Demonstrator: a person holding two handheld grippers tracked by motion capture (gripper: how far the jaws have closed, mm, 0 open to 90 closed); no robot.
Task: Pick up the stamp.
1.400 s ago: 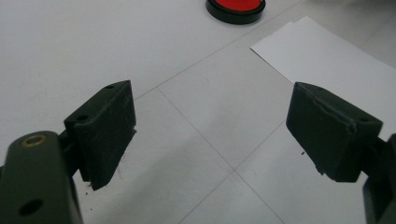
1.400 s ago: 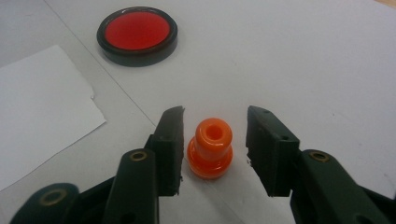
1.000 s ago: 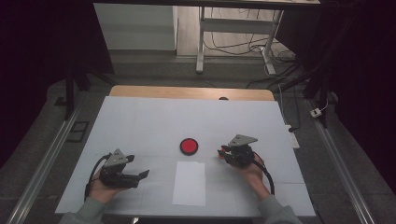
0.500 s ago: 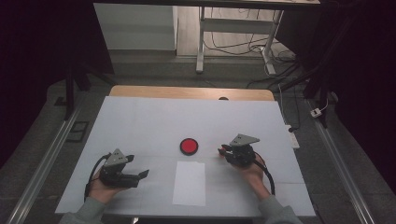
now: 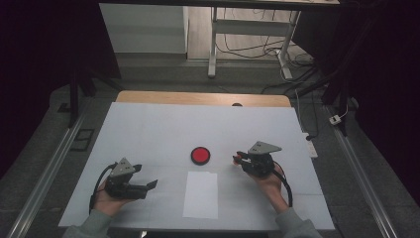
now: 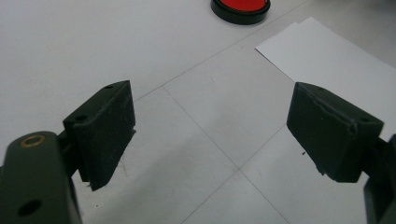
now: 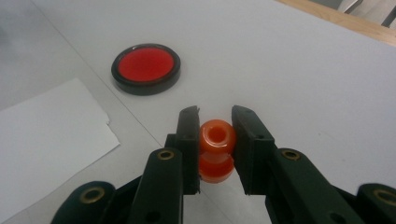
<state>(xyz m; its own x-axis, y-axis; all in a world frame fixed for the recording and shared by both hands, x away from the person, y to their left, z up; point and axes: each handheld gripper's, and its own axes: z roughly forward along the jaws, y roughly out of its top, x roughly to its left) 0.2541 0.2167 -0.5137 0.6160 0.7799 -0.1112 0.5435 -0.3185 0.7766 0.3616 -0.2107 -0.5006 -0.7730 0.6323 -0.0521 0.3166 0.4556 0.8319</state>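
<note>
A small orange spool-shaped piece (image 7: 216,148) is pinched between the black pads of my right gripper (image 7: 215,122), which is shut on it just above the white table. From above, the right gripper (image 5: 238,159) points left toward a red disc with a black rim (image 5: 200,155). That red disc (image 7: 145,68) lies ahead and to the left in the right gripper view. My left gripper (image 5: 151,185) rests at the table's front left, open and empty. Its pads (image 6: 105,131) stand wide apart over bare table. The red disc (image 6: 240,6) is at the top edge there.
A white sheet of paper (image 5: 200,194) lies flat near the front edge, between the two hands; the sheet (image 6: 336,60) also shows ahead of the left jaws. The white table cover (image 5: 163,129) ends at a wooden strip (image 5: 203,98) at the back.
</note>
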